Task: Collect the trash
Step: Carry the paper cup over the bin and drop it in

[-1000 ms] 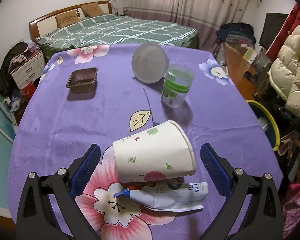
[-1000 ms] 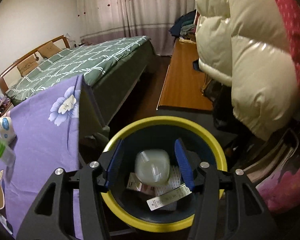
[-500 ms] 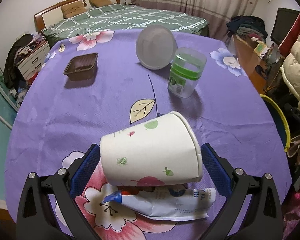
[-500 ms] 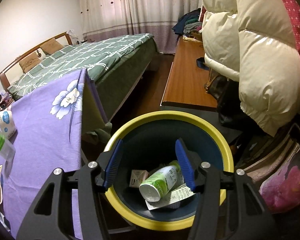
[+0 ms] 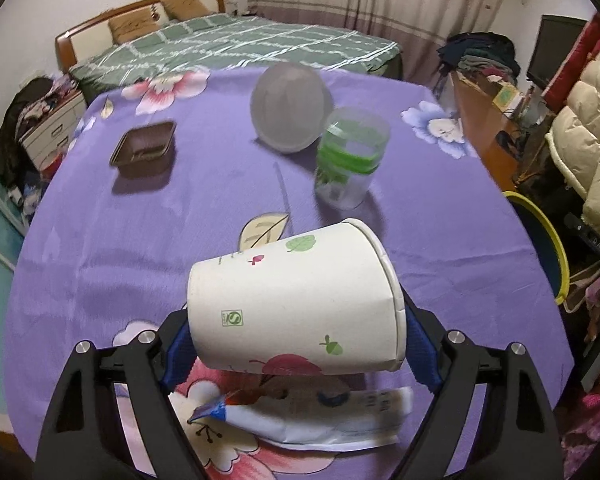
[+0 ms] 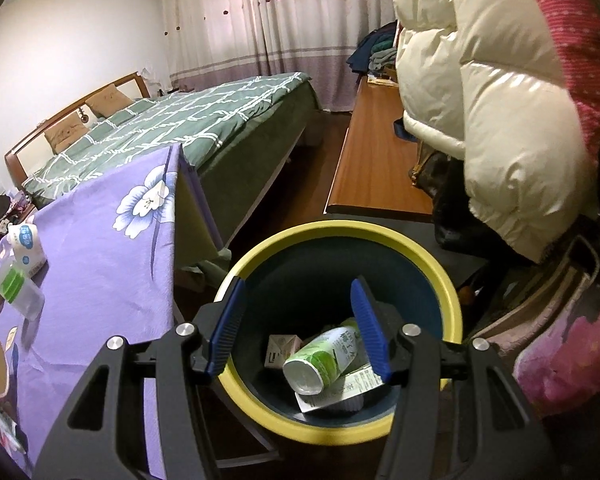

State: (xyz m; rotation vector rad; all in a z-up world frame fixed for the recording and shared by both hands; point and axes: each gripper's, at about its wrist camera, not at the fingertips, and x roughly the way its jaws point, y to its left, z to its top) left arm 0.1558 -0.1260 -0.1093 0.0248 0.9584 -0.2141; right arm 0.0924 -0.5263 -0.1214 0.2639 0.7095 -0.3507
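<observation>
**Cup clamped, bin waiting**

Left wrist: left gripper [image 5: 296, 344] jaws, just closing, clamp the sideways cup [image 5: 294, 304] over the worktop [image 5: 100, 248]. Thin paper may crush or slip.

Right wrist: right gripper [image 6: 298, 326] jaws apart, empty, above the bin [image 6: 440, 276].

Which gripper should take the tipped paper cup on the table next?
Left. The left gripper already brackets the paper cup, jaws just closing onto its base and rim. The right gripper hangs empty over the yellow-rimmed bin, away from the table.

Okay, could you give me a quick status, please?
Left gripper closed on paper cup. Right gripper open, empty, over bin. Nothing in the way.
</observation>
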